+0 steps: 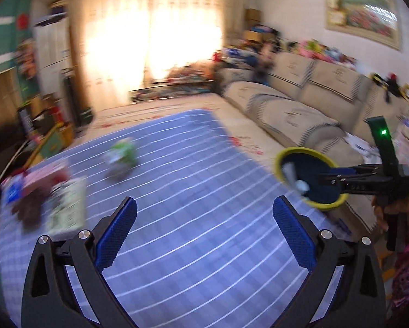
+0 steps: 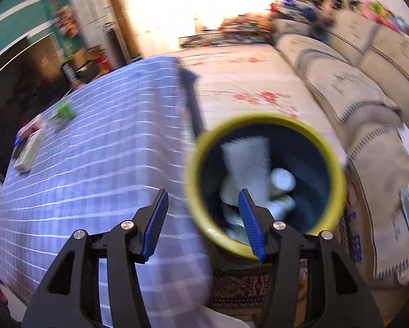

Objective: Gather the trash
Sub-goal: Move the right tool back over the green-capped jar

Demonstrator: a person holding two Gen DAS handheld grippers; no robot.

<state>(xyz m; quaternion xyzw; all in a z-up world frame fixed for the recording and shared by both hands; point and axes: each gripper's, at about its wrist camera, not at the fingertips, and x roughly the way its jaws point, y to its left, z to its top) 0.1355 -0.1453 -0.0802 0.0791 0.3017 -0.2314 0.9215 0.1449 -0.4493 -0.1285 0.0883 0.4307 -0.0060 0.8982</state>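
A yellow-rimmed dark blue trash bin [image 2: 267,180] stands beside the table's right edge with white paper [image 2: 245,164] and a white cup [image 2: 282,179] inside. It also shows in the left wrist view [image 1: 311,180]. My right gripper [image 2: 204,218] is open and empty, its right finger over the bin's near rim. My left gripper [image 1: 204,237] is open and empty above the blue checked tablecloth [image 1: 190,191]. A crumpled green wrapper [image 1: 121,157] and a pile of packets [image 1: 45,199] lie at the table's left; both show in the right wrist view [image 2: 63,112] [image 2: 29,147].
A beige sofa [image 1: 300,104] runs along the right wall. A floral floor mat [image 2: 245,82] lies between table and sofa. Shelves and boxes [image 1: 26,95] stand at the left. Toys [image 1: 182,82] clutter the floor by the curtained window.
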